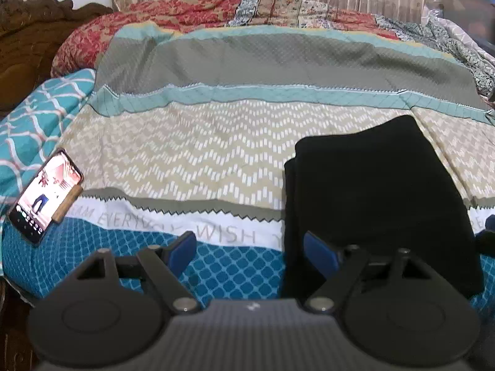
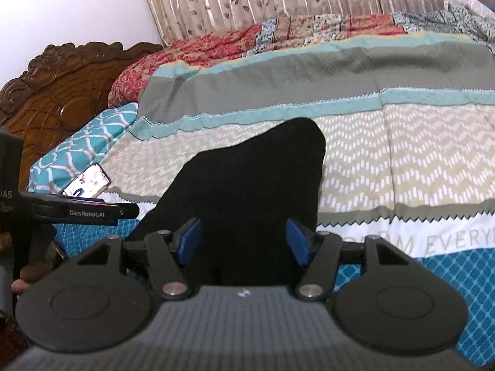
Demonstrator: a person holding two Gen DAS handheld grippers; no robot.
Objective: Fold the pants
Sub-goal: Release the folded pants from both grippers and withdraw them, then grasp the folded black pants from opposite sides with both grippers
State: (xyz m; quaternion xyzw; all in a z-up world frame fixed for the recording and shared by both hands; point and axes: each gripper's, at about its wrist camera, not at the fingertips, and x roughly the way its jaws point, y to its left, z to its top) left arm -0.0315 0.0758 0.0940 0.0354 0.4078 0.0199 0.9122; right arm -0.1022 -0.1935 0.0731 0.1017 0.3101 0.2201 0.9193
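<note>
The black pants [image 1: 377,198] lie folded in a compact stack on the patterned bedspread, near the bed's front edge. In the left wrist view they are at the right; my left gripper [image 1: 249,252] is open and empty, with its right finger over the stack's near left edge. In the right wrist view the pants [image 2: 247,182] fill the centre. My right gripper [image 2: 244,242] is open, its blue pads [image 2: 188,242] spread over the near part of the pants, holding nothing.
A phone [image 1: 46,193] with a lit screen leans on a teal pillow [image 1: 34,117] at the left. A carved wooden headboard [image 2: 62,92] is at the far left. A red floral quilt [image 1: 185,15] and curtains lie behind. The left gripper's body [image 2: 71,211] shows at the left.
</note>
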